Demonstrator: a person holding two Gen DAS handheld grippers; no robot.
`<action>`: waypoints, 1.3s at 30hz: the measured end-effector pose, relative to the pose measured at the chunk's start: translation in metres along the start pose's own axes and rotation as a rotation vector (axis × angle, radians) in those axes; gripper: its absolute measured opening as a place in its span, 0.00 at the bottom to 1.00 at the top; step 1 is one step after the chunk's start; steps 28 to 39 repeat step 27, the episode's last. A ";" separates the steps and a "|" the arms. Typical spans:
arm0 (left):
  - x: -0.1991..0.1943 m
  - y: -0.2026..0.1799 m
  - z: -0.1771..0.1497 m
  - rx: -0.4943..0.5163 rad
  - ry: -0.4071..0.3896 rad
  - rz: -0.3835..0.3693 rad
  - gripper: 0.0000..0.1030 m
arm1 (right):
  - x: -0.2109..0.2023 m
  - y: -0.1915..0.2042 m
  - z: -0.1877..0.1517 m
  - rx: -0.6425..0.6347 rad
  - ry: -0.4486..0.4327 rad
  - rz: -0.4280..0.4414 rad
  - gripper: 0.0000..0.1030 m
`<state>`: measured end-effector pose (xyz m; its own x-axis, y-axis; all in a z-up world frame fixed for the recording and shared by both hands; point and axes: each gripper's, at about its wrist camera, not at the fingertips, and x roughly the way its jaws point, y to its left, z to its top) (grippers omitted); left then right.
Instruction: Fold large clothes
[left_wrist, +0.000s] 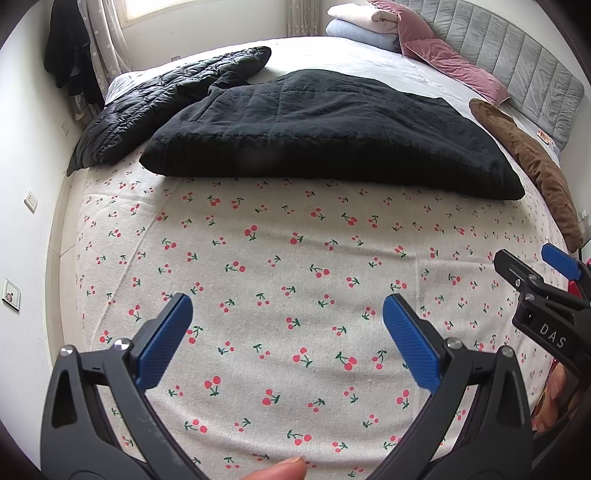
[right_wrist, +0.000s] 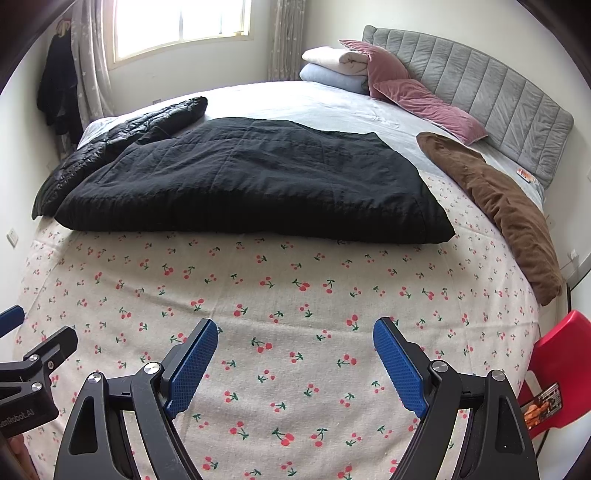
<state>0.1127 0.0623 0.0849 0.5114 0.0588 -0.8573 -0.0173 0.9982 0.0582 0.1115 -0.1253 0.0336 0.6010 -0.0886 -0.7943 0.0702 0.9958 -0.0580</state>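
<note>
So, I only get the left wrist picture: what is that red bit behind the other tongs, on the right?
Observer: A red plastic chair, standing off the right edge of the cherry-print sheet.
Operator: Are those tongs holding anything?
Observer: No. The right tongs are wide open and empty above that sheet.
Operator: Is the window covered?
Observer: No, the window shows bright panes between the curtains.

Both wrist views look from low over the bed's foot toward the headboard (left_wrist: 517, 62), sharing the black quilted garment (right_wrist: 251, 184)
</note>
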 end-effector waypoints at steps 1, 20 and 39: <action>0.000 0.000 0.000 0.001 0.000 0.000 1.00 | 0.000 0.000 0.000 -0.001 0.001 0.000 0.85; 0.004 0.001 0.000 0.001 0.024 0.003 0.99 | 0.000 0.000 0.000 0.001 0.006 0.003 0.85; 0.004 0.000 -0.001 0.009 0.025 0.010 1.00 | -0.001 0.001 -0.001 -0.004 0.008 0.005 0.85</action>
